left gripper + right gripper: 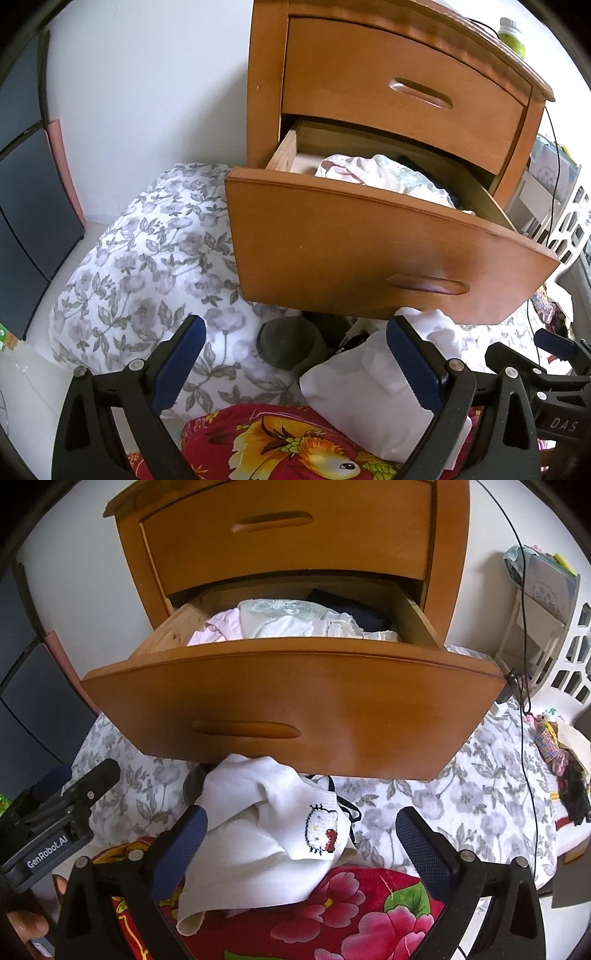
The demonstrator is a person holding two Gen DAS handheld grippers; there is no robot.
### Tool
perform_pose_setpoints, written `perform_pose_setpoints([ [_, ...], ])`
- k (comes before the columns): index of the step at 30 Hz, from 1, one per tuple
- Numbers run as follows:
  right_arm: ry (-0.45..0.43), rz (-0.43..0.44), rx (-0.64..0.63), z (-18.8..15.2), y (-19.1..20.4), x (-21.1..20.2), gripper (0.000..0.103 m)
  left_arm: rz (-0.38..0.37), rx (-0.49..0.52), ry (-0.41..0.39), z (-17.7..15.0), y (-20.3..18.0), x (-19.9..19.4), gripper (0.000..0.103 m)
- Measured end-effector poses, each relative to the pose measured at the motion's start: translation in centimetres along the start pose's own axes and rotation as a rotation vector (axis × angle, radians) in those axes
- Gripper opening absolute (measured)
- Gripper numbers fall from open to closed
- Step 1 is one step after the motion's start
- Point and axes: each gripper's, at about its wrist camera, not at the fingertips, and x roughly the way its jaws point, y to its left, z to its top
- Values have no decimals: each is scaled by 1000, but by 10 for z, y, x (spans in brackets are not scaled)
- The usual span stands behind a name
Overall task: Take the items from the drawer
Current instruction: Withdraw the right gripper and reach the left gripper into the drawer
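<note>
Lower drawer point(295, 698) pulled out, clothes point(291, 622) inside.
My right tongs point(301, 834) gape wide around a white garment point(266, 834) lying loose on the red blanket point(354, 915); my left tongs point(295, 354) spread, empty.

A home bedroom is showing here: a wooden nightstand point(295, 546) is standing at twelve o'clock with its lower drawer point(291, 705) hanging open and holding folded clothes point(291, 622); floral bedding point(147, 266) is lying at nine o'clock, and a white laundry basket point(569, 657) is sitting at three o'clock.
</note>
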Motion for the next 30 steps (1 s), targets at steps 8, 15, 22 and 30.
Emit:
perform_pose_setpoints([
  [8, -25, 24, 9, 0, -2, -3, 103, -2, 30, -34, 7, -7, -8, 99],
  [15, -42, 39, 14, -1, -6, -6, 103, -57, 53, -63, 26, -14, -18, 99],
  [22, -44, 32, 46, 0, -18, -5, 103, -94, 108, -42, 64, -29, -25, 99],
  [30, -45, 27, 73, 0, -27, -5, 103, -124, 153, 54, 121, -55, -12, 99],
])
